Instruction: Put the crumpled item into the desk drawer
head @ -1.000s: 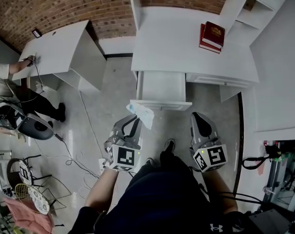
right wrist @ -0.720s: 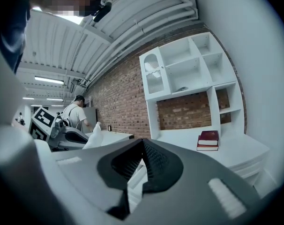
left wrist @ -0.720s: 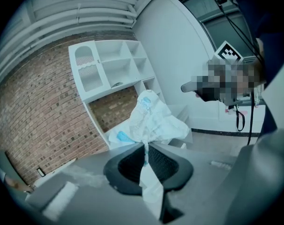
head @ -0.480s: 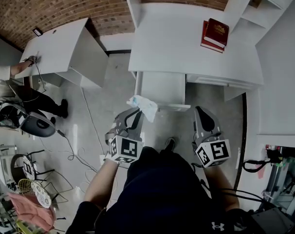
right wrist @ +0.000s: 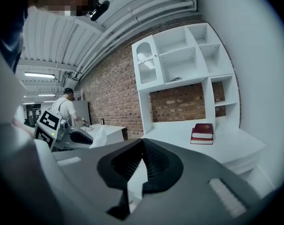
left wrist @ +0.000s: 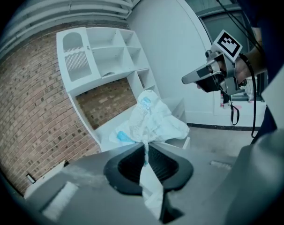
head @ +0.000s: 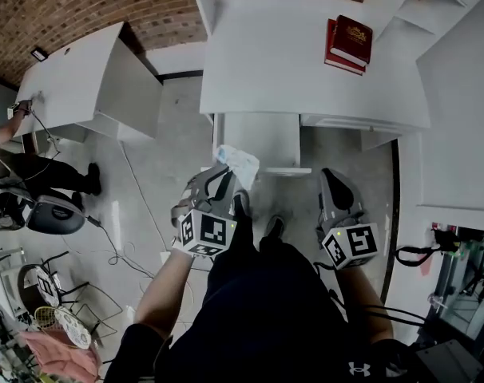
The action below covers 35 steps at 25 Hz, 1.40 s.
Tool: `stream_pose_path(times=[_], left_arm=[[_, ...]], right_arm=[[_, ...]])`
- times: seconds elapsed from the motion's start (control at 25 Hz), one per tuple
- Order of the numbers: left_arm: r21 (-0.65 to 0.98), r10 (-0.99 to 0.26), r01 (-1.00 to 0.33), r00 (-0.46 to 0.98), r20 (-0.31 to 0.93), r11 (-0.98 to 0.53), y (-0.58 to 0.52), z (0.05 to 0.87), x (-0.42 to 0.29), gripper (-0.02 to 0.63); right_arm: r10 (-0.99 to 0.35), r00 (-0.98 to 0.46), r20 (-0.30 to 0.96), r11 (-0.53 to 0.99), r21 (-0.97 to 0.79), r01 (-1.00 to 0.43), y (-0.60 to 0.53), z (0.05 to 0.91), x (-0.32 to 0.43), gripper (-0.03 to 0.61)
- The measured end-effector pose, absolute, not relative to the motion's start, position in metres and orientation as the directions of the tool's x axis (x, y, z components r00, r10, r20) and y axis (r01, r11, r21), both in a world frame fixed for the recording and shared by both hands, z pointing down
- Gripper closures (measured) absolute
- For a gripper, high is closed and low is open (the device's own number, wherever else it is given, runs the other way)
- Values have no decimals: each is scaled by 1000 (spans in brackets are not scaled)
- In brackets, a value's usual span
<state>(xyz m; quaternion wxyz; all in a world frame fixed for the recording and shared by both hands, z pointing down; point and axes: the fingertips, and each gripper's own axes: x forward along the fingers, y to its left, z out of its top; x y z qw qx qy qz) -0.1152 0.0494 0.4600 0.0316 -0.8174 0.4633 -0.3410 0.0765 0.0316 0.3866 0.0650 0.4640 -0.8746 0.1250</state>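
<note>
The crumpled item (head: 239,164), a white wrapper with blue print, hangs over the front edge of the open desk drawer (head: 258,136). My left gripper (head: 223,183) is shut on the wrapper's lower tail. In the left gripper view the wrapper (left wrist: 151,120) bulges out above the left gripper (left wrist: 145,150), and a strip of it runs down between the jaws. My right gripper (head: 331,183) is held to the right of the drawer front, over the floor. Seen in its own view, the right gripper (right wrist: 142,146) is shut with nothing in it.
The white desk (head: 274,54) carries two red books (head: 350,42) at its back right, with a white shelf unit (right wrist: 179,55) above it. A second white desk (head: 74,82) stands to the left, where a person (head: 34,174) sits. Cables (head: 130,246) trail across the floor.
I have come closer to the desk. My left gripper has carried the wrapper forward, from short of the drawer to over its front edge. The right gripper has kept alongside.
</note>
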Motion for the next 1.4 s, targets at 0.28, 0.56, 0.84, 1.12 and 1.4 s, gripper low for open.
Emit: stream_pose_path(times=[0.28,0.56,0.84,1.12,1.4], left_arm=[[-327,-726,-695,407,555,-640,9,484,-130,588],[-294,-653,-622,488,579,-726,-27,504,-135,588],[-272,-558,-518,549,622,-811,-52,534,-125,588],[-243,-472,-436,558,682,-867,-70,566,-92,588],[-231,-388,-336,541,746,-913,-81,604,-66,588]], right_arm=[[-833,-488,261,468,-138,-873,-1,391,61,575],[-862,-410,297,390,-128,-912,-28,402,46,575],[-884,-338,323,313,-127,-941,-40,420,49,575],[-878,-306,369,259,-172,-951,-44,449,72,575],[-863,-309,400,241,-212,-947,-56,474,90,575]])
